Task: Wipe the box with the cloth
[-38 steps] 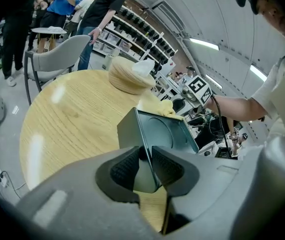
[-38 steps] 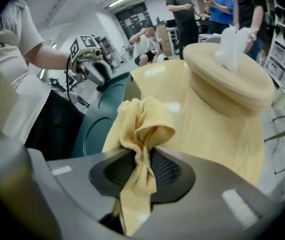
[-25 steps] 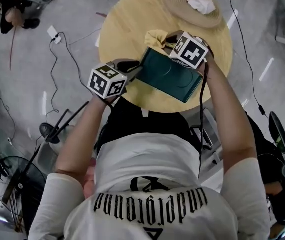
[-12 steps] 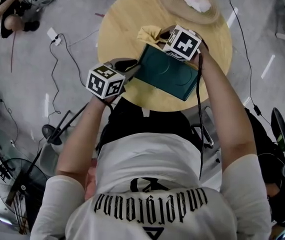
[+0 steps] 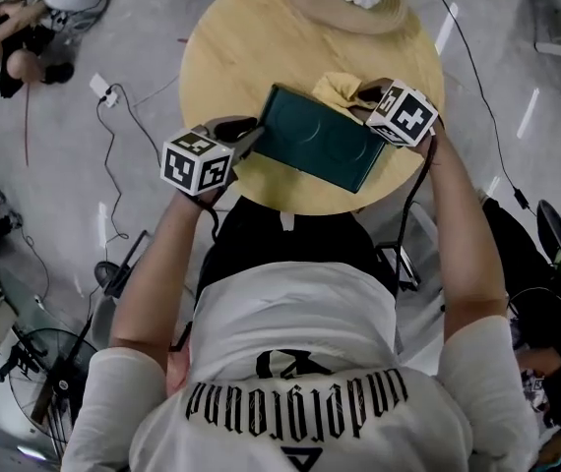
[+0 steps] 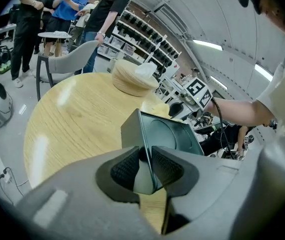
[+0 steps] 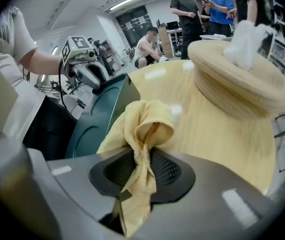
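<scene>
While pinching the box by its left edge in the left tongs, drag the cloth nipped in the right tongs flat across its top.

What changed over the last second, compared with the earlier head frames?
The right gripper, shut on the yellow cloth, swept rightward along the far edge of the green box to its right corner. Unchanged: the left gripper clamps the box's near-left corner, and the box rests on the round table.
</scene>
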A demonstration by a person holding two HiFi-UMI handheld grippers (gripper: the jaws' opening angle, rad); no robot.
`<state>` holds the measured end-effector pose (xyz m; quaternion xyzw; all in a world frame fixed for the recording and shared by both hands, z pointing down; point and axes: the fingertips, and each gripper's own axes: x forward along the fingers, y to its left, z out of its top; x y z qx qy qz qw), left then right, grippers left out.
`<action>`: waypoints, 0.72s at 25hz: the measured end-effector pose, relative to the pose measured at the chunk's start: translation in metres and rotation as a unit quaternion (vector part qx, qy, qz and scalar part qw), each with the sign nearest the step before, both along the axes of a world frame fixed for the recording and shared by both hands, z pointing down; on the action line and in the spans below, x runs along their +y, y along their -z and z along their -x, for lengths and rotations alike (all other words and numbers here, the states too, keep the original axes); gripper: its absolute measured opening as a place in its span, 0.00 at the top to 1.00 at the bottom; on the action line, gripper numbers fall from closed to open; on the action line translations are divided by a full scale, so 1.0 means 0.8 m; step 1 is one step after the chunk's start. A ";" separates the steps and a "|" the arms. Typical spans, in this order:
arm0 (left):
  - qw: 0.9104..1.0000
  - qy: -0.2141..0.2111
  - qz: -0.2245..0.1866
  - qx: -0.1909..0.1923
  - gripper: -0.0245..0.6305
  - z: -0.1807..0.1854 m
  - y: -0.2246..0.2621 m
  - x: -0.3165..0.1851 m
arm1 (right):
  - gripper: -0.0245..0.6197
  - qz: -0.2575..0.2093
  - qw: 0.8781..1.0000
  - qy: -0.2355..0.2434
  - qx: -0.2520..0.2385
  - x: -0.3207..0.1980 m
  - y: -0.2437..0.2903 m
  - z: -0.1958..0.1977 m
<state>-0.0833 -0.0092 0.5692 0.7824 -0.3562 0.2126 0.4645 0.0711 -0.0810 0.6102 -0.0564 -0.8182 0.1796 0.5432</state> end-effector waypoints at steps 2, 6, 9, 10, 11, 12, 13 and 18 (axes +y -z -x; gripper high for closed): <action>1.000 0.000 0.002 0.001 0.83 0.000 -0.003 -0.003 | 0.81 0.000 1.000 -0.018 0.011 0.003 -0.002 -0.030; 1.000 -0.004 0.005 -0.001 0.83 0.000 -0.006 -0.005 | 0.81 0.000 0.998 -0.066 0.023 0.011 -0.001 -0.079; 1.000 -0.008 0.001 -0.001 0.83 0.003 -0.006 -0.007 | 0.81 0.001 0.992 -0.124 0.025 0.021 0.002 -0.105; 1.000 -0.008 0.000 -0.002 0.83 0.003 -0.006 -0.008 | 0.81 0.002 0.989 -0.146 0.023 0.025 0.003 -0.112; 1.000 -0.008 0.000 -0.003 0.83 0.003 -0.006 -0.008 | 0.81 0.003 0.986 -0.167 0.021 0.029 0.004 -0.119; 1.000 -0.007 -0.001 -0.004 0.83 0.003 -0.007 -0.009 | 0.81 0.004 0.982 -0.189 0.018 0.033 0.005 -0.125; 1.000 -0.007 -0.001 -0.005 0.83 0.002 -0.008 -0.009 | 0.81 0.006 0.978 -0.210 0.014 0.038 0.006 -0.130; 1.000 -0.016 -0.002 -0.008 0.82 -0.005 -0.010 -0.008 | 0.81 0.010 0.963 -0.270 0.002 0.076 0.007 -0.144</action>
